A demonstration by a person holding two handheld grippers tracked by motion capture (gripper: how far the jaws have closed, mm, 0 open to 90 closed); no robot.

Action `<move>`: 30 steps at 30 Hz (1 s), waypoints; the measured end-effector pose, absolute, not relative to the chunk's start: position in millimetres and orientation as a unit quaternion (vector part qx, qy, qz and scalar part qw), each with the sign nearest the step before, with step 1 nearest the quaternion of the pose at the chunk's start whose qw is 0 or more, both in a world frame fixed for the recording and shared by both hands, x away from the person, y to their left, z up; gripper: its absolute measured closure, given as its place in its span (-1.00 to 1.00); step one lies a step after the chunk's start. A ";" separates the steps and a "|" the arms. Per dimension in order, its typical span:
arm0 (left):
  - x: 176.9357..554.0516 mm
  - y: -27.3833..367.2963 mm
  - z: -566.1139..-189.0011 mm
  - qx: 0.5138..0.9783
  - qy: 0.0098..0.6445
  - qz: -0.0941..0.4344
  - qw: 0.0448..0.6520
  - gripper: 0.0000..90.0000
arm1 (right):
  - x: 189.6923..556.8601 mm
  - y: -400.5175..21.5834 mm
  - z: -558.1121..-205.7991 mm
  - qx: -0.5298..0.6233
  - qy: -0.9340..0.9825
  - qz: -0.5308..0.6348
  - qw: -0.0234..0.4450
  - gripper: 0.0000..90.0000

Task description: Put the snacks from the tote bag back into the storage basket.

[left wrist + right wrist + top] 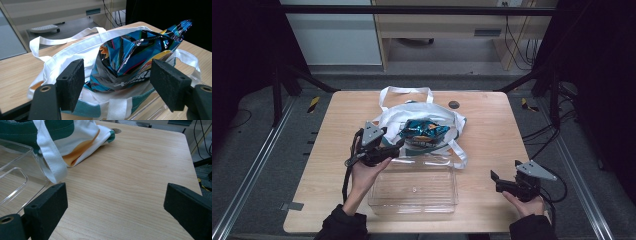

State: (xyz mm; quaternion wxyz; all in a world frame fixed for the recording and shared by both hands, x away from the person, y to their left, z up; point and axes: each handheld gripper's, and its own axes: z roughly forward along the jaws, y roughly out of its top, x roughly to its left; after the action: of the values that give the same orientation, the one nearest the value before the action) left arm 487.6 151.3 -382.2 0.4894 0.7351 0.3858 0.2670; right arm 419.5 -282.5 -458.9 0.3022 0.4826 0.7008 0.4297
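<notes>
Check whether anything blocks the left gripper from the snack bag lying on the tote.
Nothing visible does. The left gripper has its jaws open right in front of the snack bag, which lies exposed on the white tote bag.

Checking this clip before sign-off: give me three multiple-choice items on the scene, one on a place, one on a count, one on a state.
1. Where does the snack bag lie?
A. in the clear box
B. on the white tote bag
C. on the bare table

2. How many clear boxes are on the table?
A. one
B. two
C. three

3. How do the left gripper's jaws stand?
A. shut on the snack bag
B. shut on a tote handle
C. open, with the snack bag just beyond them

Answers:
1 B: the high view shows the foil bag resting on the tote.
2 A: a single clear box sits at the near edge.
3 C: the left gripper view shows both pads apart, with no visible contact with the bag.
</notes>
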 end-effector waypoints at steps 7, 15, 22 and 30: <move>493.8 145.0 -384.0 0.739 0.386 0.265 0.486 -0.32 | 419.4 -282.2 -458.9 0.483 0.701 0.430 0.301 -0.88; 498.1 138.3 -386.6 0.740 0.387 0.265 0.482 -0.17 | 419.7 -282.3 -459.0 0.483 0.701 0.430 0.301 -0.88; 502.6 133.3 -388.0 0.744 0.385 0.266 0.477 -0.07 | 420.0 -282.5 -459.1 0.483 0.701 0.429 0.301 -0.88; 507.2 129.1 -391.7 0.744 0.389 0.260 0.477 0.18 | 419.9 -282.5 -458.9 0.484 0.701 0.431 0.299 -0.88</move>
State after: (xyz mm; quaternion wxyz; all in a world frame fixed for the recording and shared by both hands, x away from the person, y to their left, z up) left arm 507.2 129.1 -391.7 0.4770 0.7441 0.3891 0.2596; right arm 419.9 -282.5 -458.9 0.2986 0.4837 0.7011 0.4306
